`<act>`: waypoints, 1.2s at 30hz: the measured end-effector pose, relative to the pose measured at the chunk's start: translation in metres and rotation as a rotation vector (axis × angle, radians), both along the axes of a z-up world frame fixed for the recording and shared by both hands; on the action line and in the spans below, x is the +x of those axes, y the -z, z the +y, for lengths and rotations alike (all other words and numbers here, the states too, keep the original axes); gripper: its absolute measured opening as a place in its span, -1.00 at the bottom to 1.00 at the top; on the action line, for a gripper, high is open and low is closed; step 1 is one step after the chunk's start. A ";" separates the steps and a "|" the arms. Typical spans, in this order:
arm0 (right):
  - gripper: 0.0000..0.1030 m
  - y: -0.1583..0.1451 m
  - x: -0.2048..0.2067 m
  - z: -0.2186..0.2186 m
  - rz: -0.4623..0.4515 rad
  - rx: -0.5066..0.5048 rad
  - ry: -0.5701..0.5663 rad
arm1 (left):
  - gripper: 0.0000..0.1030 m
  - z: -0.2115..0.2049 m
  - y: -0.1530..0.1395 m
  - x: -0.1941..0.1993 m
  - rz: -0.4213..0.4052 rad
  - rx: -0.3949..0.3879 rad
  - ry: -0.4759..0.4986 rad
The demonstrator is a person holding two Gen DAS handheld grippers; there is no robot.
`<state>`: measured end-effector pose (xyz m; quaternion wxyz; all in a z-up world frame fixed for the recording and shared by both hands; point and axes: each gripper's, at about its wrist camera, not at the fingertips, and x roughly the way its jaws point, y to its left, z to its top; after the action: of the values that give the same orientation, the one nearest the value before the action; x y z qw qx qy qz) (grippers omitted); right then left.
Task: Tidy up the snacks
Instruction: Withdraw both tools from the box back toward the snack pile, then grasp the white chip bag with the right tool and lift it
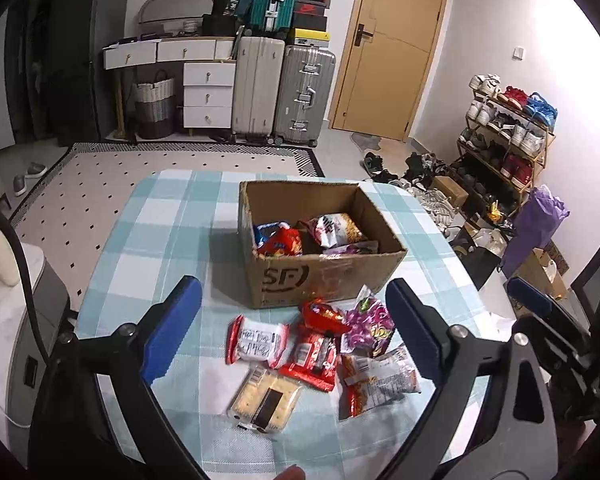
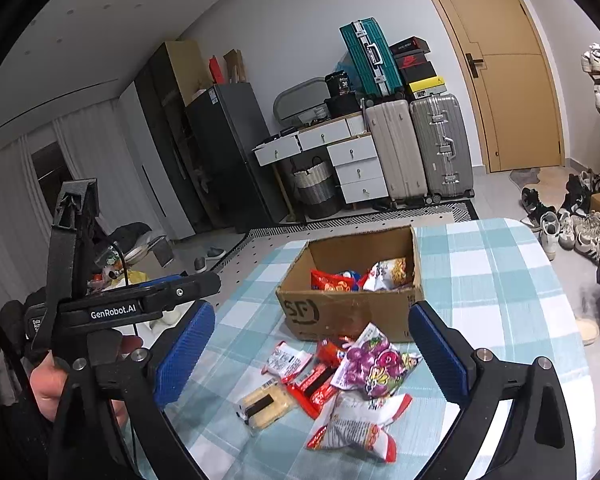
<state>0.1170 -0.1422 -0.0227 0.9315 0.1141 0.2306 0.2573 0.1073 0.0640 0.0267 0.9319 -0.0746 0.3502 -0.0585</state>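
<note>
Left hand-held gripper (image 1: 296, 324) hangs wide, nothing between its pads — right hand-held gripper (image 2: 312, 352) gapes just as wide, empty too. Loose snacks (image 1: 320, 356) lie on the tabletop (image 1: 172, 216) just before the box (image 1: 320, 236), more packets inside it.

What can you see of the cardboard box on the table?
The cardboard box is brown corrugated card, open at the top, with a dark SF logo printed on its near wall and scuffed edges. It stands upright on the blue-and-white checked tablecloth and holds several snack packets, red, blue and white. More packets lie loose on the cloth in front of it; the nearest seem to touch its base.
</note>
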 end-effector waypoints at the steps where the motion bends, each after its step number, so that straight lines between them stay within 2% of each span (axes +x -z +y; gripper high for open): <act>1: 0.92 0.003 0.000 0.000 0.007 -0.001 -0.002 | 0.85 0.000 0.003 0.000 0.004 -0.001 -0.001; 9: 0.92 0.025 -0.001 -0.001 0.058 -0.006 0.000 | 0.92 0.005 0.033 -0.007 0.054 -0.003 -0.009; 19: 0.92 0.058 -0.002 -0.003 0.114 -0.015 0.005 | 0.97 0.010 0.068 -0.016 0.078 0.000 -0.039; 24: 0.92 0.084 0.002 -0.004 0.170 -0.009 0.003 | 0.97 0.003 0.087 -0.018 0.079 0.033 -0.033; 29: 0.92 0.110 0.010 -0.002 0.224 -0.020 0.011 | 0.97 -0.003 0.110 -0.017 0.116 0.045 -0.014; 36: 0.92 0.138 0.026 0.002 0.302 -0.015 -0.011 | 0.97 0.000 0.139 -0.018 0.170 0.029 -0.009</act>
<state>0.1426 -0.1405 -0.1607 0.8855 0.1433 0.3707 0.2408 0.0898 0.0641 -0.1119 0.8999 -0.0674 0.4286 -0.0429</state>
